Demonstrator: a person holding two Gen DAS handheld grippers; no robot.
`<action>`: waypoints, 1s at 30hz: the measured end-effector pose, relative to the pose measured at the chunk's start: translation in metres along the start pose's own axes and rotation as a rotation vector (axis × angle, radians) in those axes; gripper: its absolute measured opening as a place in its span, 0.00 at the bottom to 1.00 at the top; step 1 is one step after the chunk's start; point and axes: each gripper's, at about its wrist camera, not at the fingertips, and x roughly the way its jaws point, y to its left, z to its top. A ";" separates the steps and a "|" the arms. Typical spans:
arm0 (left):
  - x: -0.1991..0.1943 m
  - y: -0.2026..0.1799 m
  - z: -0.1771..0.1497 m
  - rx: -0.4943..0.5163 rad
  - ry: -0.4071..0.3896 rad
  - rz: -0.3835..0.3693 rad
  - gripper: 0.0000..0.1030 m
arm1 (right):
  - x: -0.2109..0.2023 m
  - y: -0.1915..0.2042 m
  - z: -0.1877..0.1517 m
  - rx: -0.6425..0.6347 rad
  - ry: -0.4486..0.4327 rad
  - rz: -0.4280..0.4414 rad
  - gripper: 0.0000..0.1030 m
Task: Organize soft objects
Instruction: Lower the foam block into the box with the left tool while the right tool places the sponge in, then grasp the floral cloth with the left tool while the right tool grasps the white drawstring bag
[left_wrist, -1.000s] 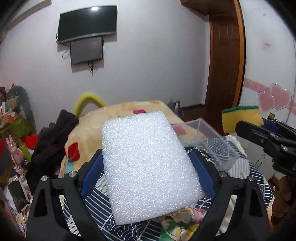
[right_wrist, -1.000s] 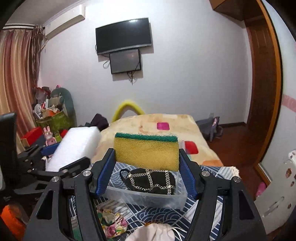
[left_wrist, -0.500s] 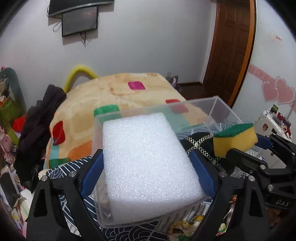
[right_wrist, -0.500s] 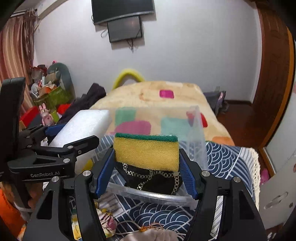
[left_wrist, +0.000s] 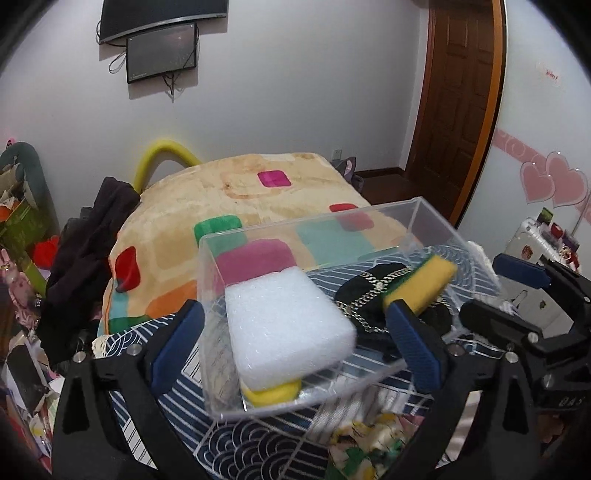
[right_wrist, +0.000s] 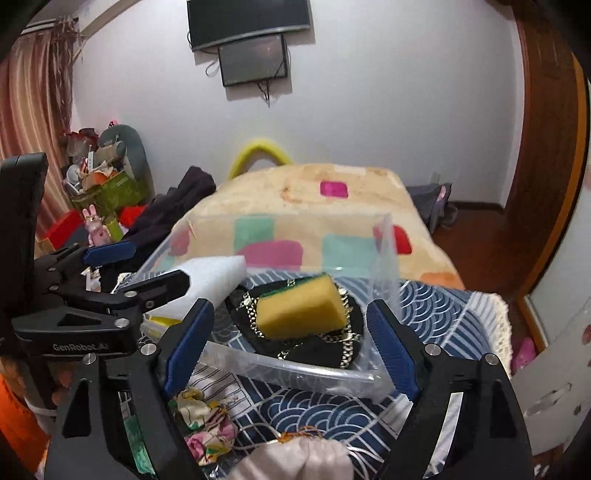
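A clear plastic box (left_wrist: 369, 218) stands on the blue patterned cloth. The white foam block (left_wrist: 288, 325) lies in its left part, on a yellow sponge (left_wrist: 273, 393); it also shows in the right wrist view (right_wrist: 218, 273). The yellow sponge with a green face (right_wrist: 301, 312) rests tilted on a black chain-trimmed pouch (right_wrist: 317, 349) in the box's right part, also seen in the left wrist view (left_wrist: 421, 284). My left gripper (left_wrist: 295, 345) is open around the foam, jaws apart from it. My right gripper (right_wrist: 291, 341) is open, the sponge loose between its jaws.
A floral cloth (right_wrist: 207, 428) and a beige drawstring pouch (right_wrist: 295, 461) lie on the patterned cloth in front of the box. A bed with a patchwork blanket (left_wrist: 258, 195) stands behind. Dark clothes (left_wrist: 92, 236) and clutter lie at the left.
Both grippers lowered over the clear box and opened. The foam block and the yellow sponge were let go and now lie inside the box.
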 end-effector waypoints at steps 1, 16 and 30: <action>-0.008 -0.001 -0.001 0.004 -0.011 0.000 0.99 | -0.006 0.000 -0.001 -0.007 -0.014 -0.009 0.81; -0.057 -0.036 -0.056 0.111 -0.025 -0.026 1.00 | -0.040 -0.008 -0.040 0.013 -0.028 -0.060 0.89; -0.027 -0.046 -0.107 0.077 0.081 -0.077 1.00 | 0.001 -0.005 -0.093 0.042 0.148 -0.035 0.89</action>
